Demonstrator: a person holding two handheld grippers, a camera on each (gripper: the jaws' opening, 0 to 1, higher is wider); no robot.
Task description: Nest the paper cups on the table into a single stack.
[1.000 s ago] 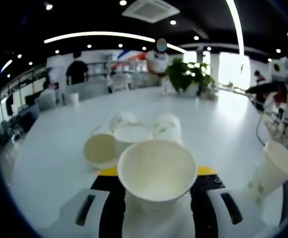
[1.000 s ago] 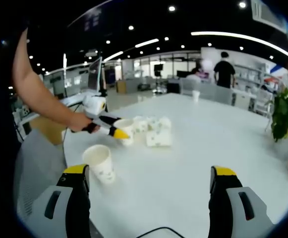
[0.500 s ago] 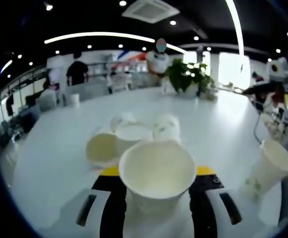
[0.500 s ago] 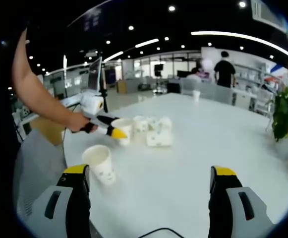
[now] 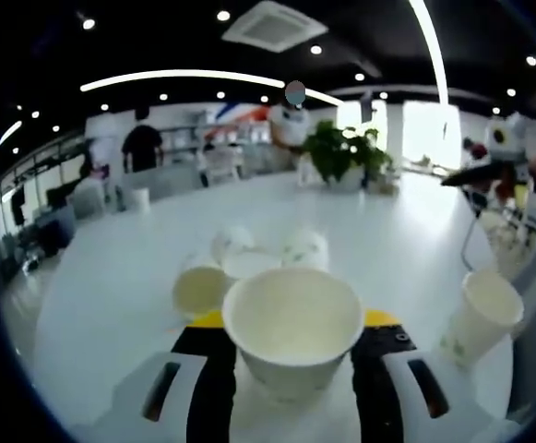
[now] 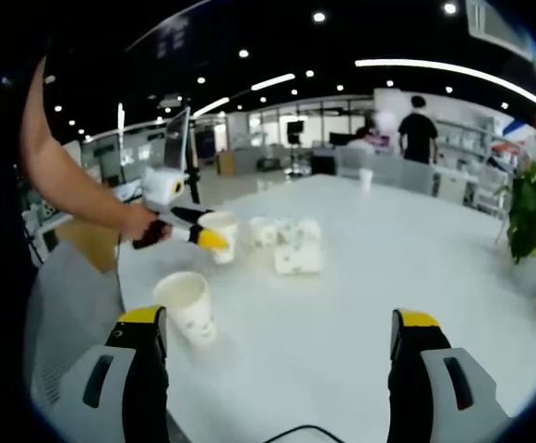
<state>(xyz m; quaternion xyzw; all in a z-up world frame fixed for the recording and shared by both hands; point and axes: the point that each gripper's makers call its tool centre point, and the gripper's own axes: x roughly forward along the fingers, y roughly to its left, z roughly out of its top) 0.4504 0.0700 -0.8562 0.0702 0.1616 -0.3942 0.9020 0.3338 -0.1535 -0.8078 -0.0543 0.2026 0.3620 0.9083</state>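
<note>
Left gripper view: white paper cup point(image 5: 292, 329) clamped upright between left gripper point(image 5: 288, 365) jaws, above white table point(image 5: 111, 277); cluster of white paper cups point(image 5: 249, 268) beyond; lone leaf-print paper cup point(image 5: 475, 316) apart. Right gripper point(image 6: 272, 351) spread wide, holding nothing.

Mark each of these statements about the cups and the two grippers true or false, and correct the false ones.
1. The left gripper is shut on a paper cup. True.
2. The right gripper holds a cup. False: its jaws stand wide apart with nothing between them.
3. A lone upright cup stands on the table near the right gripper's left jaw. True.
4. The held cup is already nested in the cluster of cups. False: it is lifted clear of them.
5. A potted plant stands at the far side of the table. True.
6. All the cups form one stack. False: several are separate.
</note>
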